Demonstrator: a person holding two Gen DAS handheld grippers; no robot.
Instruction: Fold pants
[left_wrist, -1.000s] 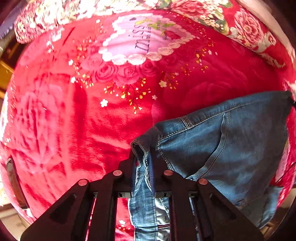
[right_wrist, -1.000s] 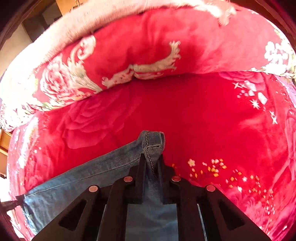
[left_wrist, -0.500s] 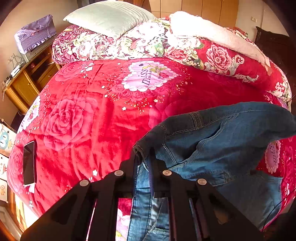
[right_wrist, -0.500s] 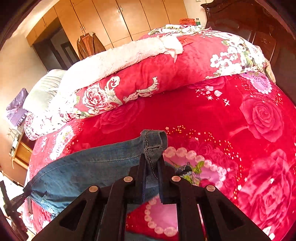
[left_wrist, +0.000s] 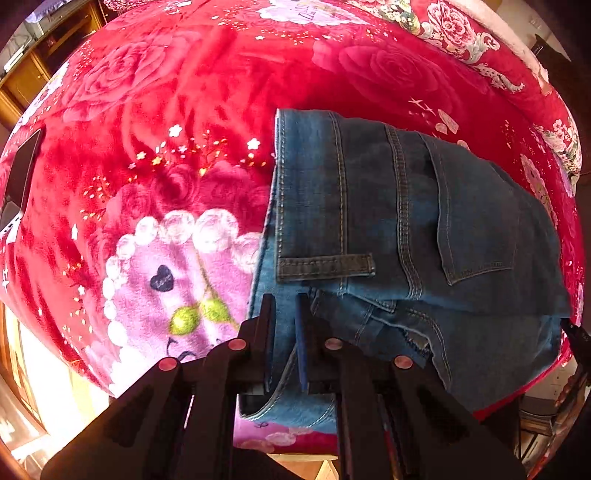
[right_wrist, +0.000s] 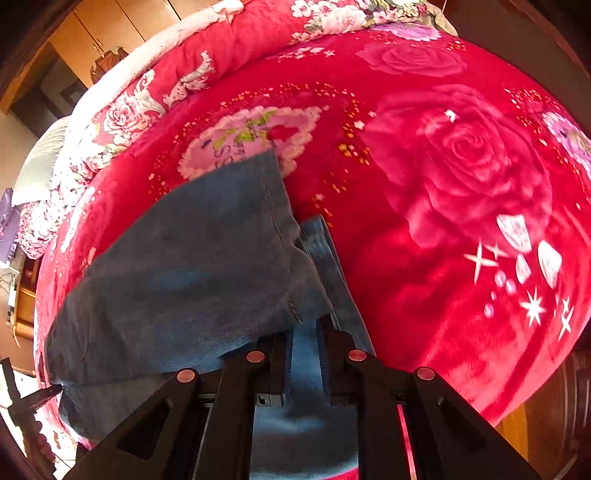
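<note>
Found the pants (left_wrist: 369, 206) laid on the red rose-print blanket (left_wrist: 166, 92), straight ahead of the left tongs (left_wrist: 283, 299) and off to their right, doubled over with the darker seat side up. Noted a belt loop (left_wrist: 325, 266) just beyond the fingertips and a back pocket (left_wrist: 476, 229) farther right. Saw the left tongs drawn nearly together, clamped on a lighter denim layer that ran down between the fingers. Spotted a dark flat phone-like slab (left_wrist: 18, 177) well off to the left, on the blanket's edge.

From the right wrist, made out the pants (right_wrist: 192, 266) spread ahead of and to the left of the right tongs (right_wrist: 306, 328), one hemmed edge reaching away toward a pink heart motif (right_wrist: 251, 140). Caught the right tongs with jaws opening, a narrow stitched strip of denim between them, filling the gap and touching both fingers. Left only bare blanket (right_wrist: 461, 166) to the right of these tongs. Glimpsed a rolled flowered quilt (right_wrist: 155, 96) far beyond, up and to the left.
</note>
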